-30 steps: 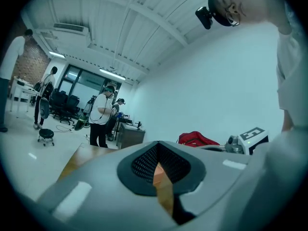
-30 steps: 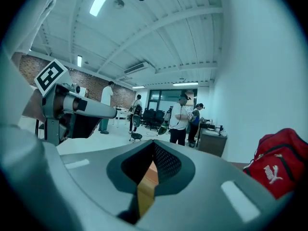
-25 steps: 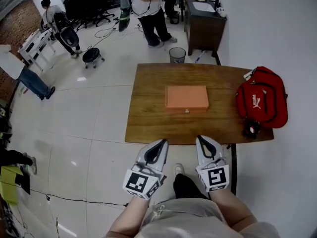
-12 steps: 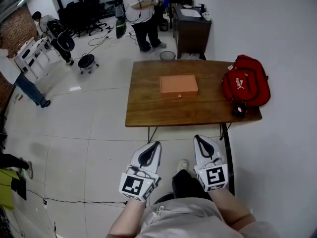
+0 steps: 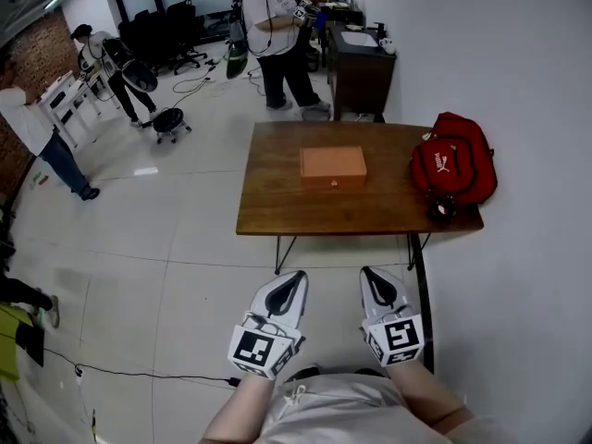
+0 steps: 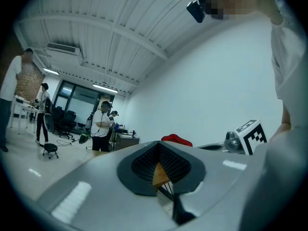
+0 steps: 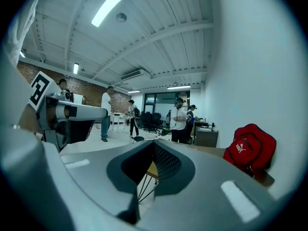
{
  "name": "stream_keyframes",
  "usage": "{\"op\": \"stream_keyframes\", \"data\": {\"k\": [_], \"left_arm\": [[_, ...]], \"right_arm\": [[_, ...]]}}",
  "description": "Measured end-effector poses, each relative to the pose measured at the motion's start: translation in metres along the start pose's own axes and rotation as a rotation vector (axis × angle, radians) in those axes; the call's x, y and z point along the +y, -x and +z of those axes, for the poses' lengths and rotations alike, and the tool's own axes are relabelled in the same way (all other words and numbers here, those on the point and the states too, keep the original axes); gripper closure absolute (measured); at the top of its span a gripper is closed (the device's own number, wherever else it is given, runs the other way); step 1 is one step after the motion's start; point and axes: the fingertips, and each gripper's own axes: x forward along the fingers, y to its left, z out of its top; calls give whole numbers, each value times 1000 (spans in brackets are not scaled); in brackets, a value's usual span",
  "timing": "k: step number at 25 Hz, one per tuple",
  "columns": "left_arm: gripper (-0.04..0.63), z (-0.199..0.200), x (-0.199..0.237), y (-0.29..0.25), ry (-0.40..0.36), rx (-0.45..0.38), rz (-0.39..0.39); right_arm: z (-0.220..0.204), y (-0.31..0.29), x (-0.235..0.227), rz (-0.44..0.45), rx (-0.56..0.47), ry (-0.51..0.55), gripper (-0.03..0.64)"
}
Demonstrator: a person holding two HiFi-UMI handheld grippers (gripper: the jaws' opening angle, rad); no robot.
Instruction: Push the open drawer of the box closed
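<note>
I'm standing well back from table point(image 5: 277, 206). Box point(image 5: 333, 163) drawer point(image 5: 319, 182) looks flush, so prob. done. Left gripper point(image 5: 294, 277) & right gripper point(image 5: 372, 274): jaws together, nothing held.

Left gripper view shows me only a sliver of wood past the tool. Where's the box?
Observer: The box is around the middle of the table, well ahead of the left tool and right tool. Neither touches it.
Operator: Is the drawer sticking out?
Observer: Head view shows no drawer jutting, only a small knob on the near face. It is too small to be sure.
Operator: Right tool free?
Observer: Yes, its jaws are together with nothing between them.
</note>
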Motion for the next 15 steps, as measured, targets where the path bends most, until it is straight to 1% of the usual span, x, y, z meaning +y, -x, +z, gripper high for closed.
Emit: {"op": "stream_keyframes", "data": {"k": [3, 6, 11, 15], "left_arm": [[589, -3, -3, 4, 19, -9, 15], [589, -10, -6, 3, 38, 10, 8], [589, -8, -8, 5, 37, 11, 8], [589, -8, -9, 7, 25, 19, 10]], "right_arm": [[-1, 5, 1, 17, 16, -5, 609], [1, 10, -2, 23, 18, -5, 609], [6, 20, -4, 5, 14, -13, 609], [5, 22, -4, 2, 15, -74, 609]]}}
